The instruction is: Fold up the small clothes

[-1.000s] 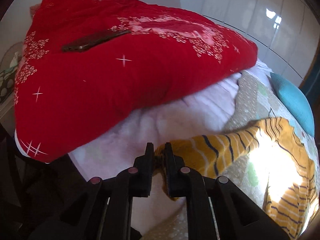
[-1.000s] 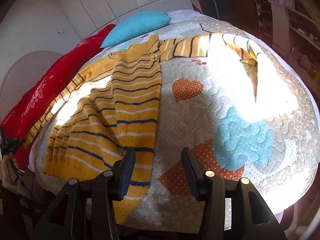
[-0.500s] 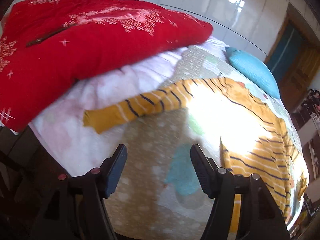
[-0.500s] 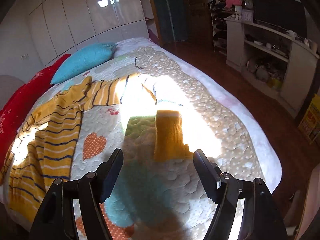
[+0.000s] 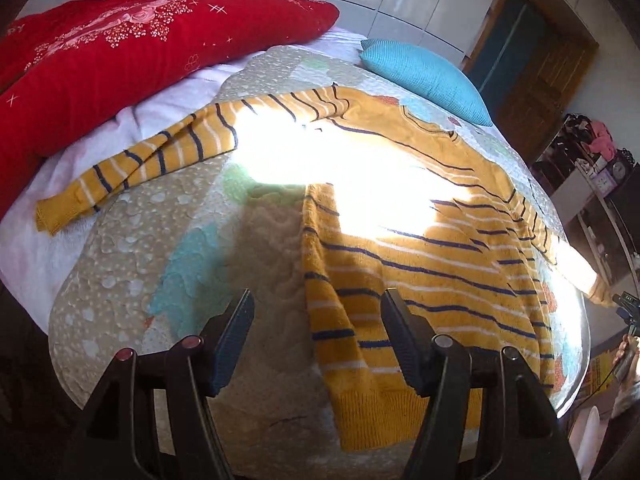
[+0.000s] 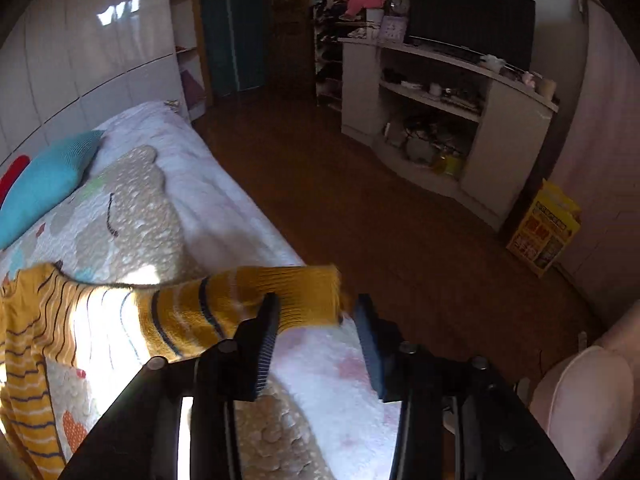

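Note:
A yellow sweater (image 5: 420, 248) with dark and white stripes lies spread flat on the quilted bed (image 5: 160, 248). Its left sleeve (image 5: 152, 160) stretches out toward the red blanket. My left gripper (image 5: 318, 320) is open above the sweater's lower left edge, holding nothing. In the right wrist view the other sleeve's cuff (image 6: 296, 296) lies at the bed's edge, between the jaws of my open right gripper (image 6: 316, 312); the jaws stand apart on either side of the cuff.
A red blanket (image 5: 120, 48) is heaped at the bed's far left. A blue pillow (image 5: 424, 76) lies at the head of the bed. Past the bed's right edge are a wooden floor (image 6: 380, 208), a shelf unit (image 6: 448, 112) and a yellow box (image 6: 544, 232).
My left gripper let go of the left sleeve cuff, opened, and swung right over the sweater's body. My right gripper moved right to the other sleeve's cuff at the bed's edge.

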Available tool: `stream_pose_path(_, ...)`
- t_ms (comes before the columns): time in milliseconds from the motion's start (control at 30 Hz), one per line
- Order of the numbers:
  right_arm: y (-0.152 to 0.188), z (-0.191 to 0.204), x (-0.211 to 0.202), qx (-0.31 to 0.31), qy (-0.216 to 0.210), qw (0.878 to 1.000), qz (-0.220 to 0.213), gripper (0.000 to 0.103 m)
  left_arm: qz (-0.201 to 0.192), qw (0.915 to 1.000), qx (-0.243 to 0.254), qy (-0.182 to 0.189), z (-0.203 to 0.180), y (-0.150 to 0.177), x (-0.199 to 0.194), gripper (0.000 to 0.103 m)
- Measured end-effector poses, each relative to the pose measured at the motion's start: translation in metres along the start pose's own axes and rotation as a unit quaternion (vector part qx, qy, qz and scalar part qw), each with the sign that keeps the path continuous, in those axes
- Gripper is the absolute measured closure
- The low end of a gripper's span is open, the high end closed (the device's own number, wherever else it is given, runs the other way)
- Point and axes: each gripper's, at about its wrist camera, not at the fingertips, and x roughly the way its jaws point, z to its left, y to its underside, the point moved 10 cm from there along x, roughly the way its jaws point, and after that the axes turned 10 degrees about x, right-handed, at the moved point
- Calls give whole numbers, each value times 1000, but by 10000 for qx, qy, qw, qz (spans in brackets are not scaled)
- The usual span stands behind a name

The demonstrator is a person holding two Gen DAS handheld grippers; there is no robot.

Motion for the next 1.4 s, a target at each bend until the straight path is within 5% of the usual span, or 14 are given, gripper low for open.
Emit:
stream_pose_path(133,5,-7,-23,637,-920,9937,50,38,174,9998,-126,10,7,12,8,38)
stream_pose_path(300,70,31,-11,1337,-2569,9495,1205,38,357,9987,-349,48,15,23,15,38)
stream_pose_path(467,108,52,39,2371,-2864,9095,1858,38,397,9987,-317,34,13,28,16,38)
stream_pose_path(600,89,59,51,2809,-2727,9085,1461,38,436,9987,-255,46,9,29,17,38)
stream_pose_path(667,79,62,61,2866,-2533,9131,1412,66,427,9988,-230,94,6,29,18,38)
stream_pose_path(700,75,64,67,2845,-2403,9167,1446,94,407,9988,-225,134,4,29,17,38)
stream_pose_path(767,65,70,68,2778,-2211,9234,1460,96,360,9989,-207,233,0,29,15,38)
stream_pose_path(967,0,172,-5,1630,-2533,9497,857,96,175,9986,-61,487,-5,26,6,38)
stream_pose_path(1133,17,353,-77,30,-3266,9423,741,96,-41,9973,-253,689,7,28,-2,34)
stream_pose_path(1233,87,457,-107,-916,-3679,9198,1011,96,-116,9966,-439,687,24,33,-5,34)
stream_pose_path(1367,223,552,-117,-1914,-4138,8671,2007,91,-152,9955,-754,559,58,43,-8,34)
stream_pose_path(1400,257,563,-116,-2170,-4137,8544,2277,81,-174,9950,-818,549,66,45,-9,34)
